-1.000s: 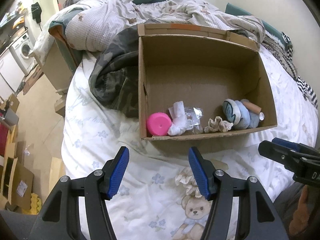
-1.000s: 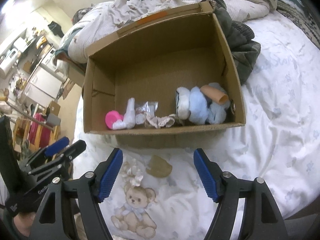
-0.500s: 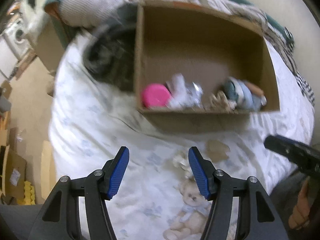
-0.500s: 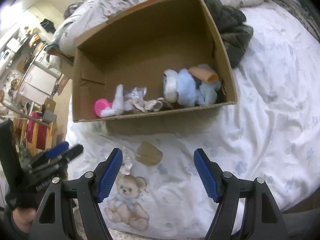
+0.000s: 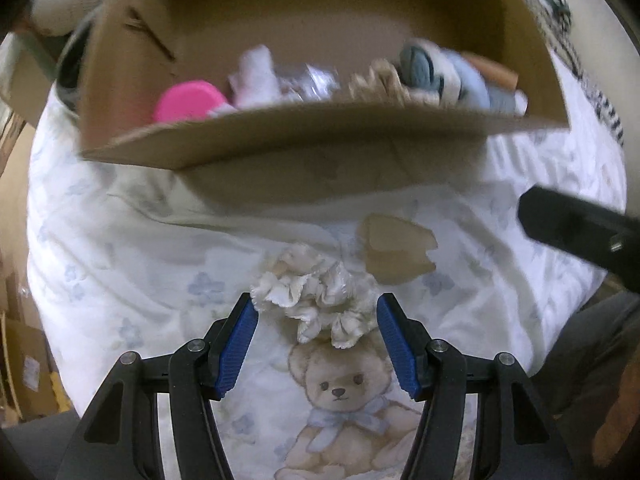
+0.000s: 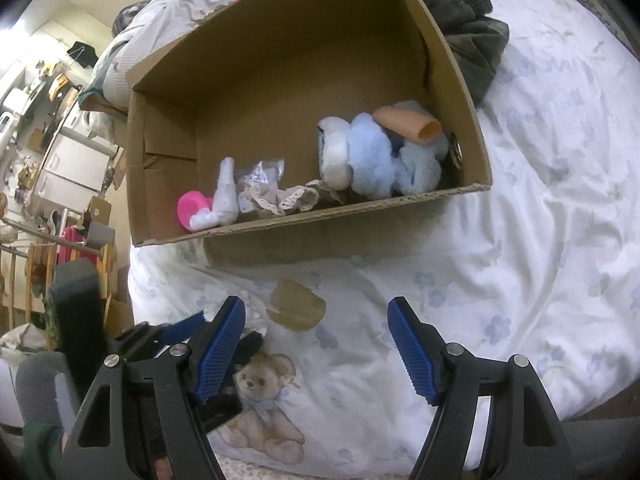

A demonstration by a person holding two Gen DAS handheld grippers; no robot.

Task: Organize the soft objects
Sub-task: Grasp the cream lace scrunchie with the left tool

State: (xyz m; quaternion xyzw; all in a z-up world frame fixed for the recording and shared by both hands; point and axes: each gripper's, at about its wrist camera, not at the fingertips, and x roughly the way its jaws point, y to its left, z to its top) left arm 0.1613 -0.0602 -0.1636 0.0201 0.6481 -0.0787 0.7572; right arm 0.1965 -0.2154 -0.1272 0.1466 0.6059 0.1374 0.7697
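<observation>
A cream ruffled scrunchie (image 5: 316, 300) lies on the bedsheet, just above a printed teddy bear. My left gripper (image 5: 316, 320) is open with its blue pads on either side of the scrunchie, low over the sheet. My right gripper (image 6: 316, 344) is open and empty above the sheet, to the right of the left one. The open cardboard box (image 5: 304, 136) (image 6: 320, 216) lies just behind. It holds a pink round thing (image 6: 192, 210), a white soft piece (image 6: 224, 196), a lace piece (image 6: 292, 200) and a blue and white plush (image 6: 380, 160).
A tan cloth piece (image 5: 396, 246) (image 6: 296, 308) lies on the sheet right of the scrunchie. A dark green garment (image 6: 464, 20) and rumpled bedding lie behind the box. The bed edge drops to the floor at the left, with furniture there (image 6: 60, 152).
My left gripper has moved forward and down, so that the scrunchie now sits between its open pads. The right gripper has shifted slightly closer to the sheet.
</observation>
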